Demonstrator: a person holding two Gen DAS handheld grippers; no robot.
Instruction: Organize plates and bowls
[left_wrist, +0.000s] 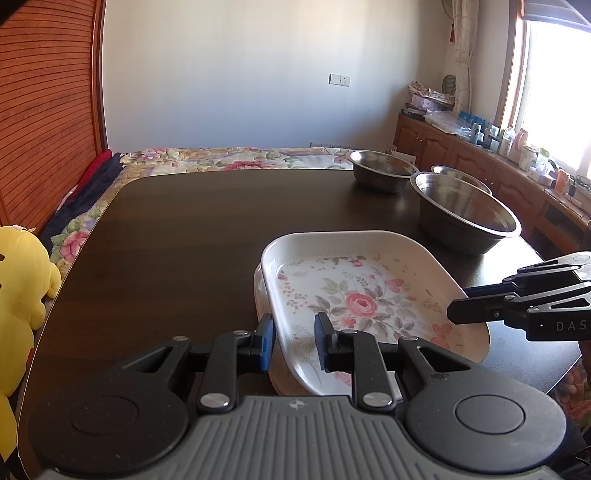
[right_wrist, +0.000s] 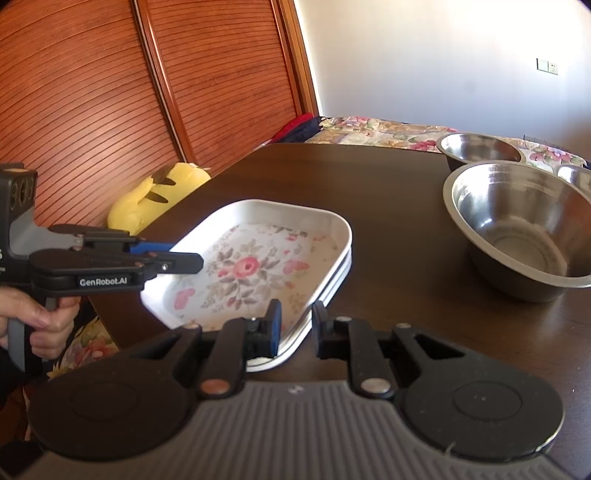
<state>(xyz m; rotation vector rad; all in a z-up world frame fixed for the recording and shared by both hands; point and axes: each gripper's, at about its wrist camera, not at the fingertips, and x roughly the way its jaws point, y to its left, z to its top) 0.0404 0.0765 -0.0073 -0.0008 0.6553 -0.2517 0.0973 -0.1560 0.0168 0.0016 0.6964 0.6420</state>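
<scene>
Jaws of both my grippers, left gripper (left_wrist: 294, 341) and right gripper (right_wrist: 296, 326), are closed on opposite near rims of the floral plate (left_wrist: 354, 291), lying tilted on another plate on the table (left_wrist: 184, 229), bowls beyond.

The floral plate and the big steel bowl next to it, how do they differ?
The floral plate is shallow, squarish and white with a rose print; the big steel bowl is deep, round, bare metal. The plate sits on another plate, with both grippers at its rim; the bowl stands untouched on the table. Both are empty.
</scene>
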